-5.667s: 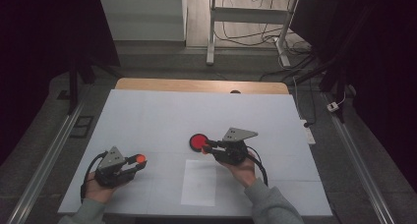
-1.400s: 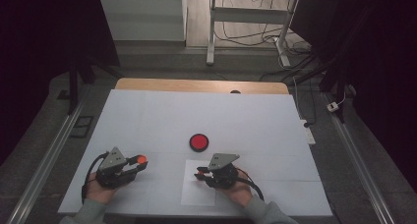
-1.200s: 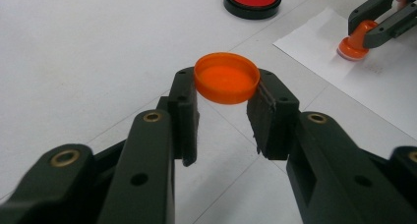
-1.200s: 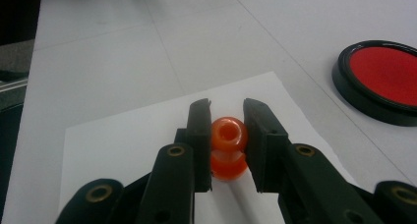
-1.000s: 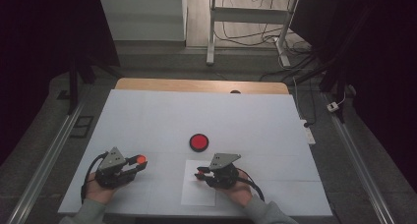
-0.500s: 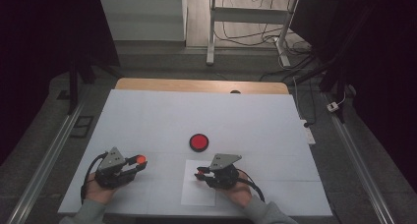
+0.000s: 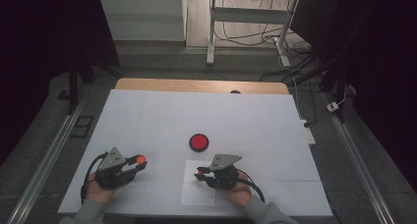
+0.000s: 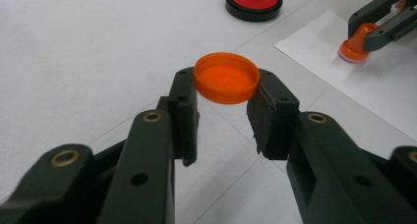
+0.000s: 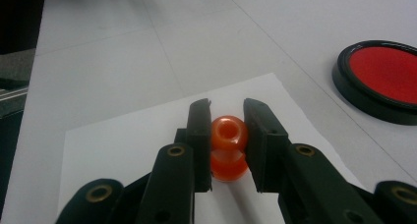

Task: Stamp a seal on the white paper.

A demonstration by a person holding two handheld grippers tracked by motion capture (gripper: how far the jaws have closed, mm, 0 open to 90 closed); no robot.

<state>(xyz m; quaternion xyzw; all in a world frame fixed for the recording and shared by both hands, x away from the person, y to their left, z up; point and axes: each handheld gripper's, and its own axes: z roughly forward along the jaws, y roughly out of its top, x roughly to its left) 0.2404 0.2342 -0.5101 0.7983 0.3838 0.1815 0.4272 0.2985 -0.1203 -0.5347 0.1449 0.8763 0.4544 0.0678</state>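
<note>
Both grippers gripped orange pieces.
Left gripper point(image 8: 223, 94) pinched an orange cap point(image 8: 226, 78); right gripper point(image 9: 227, 130) clamped an orange stamp point(image 9: 228, 148) on the paper sheet point(image 7: 199, 190).

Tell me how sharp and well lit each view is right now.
High view: dim and dark at the edges, table evenly lit, no glare. Left gripper view: orange cap sharp, near arms of the left tongs soft. Right gripper view: orange stamp fairly sharp, red ink pad and far table blurred.
</note>
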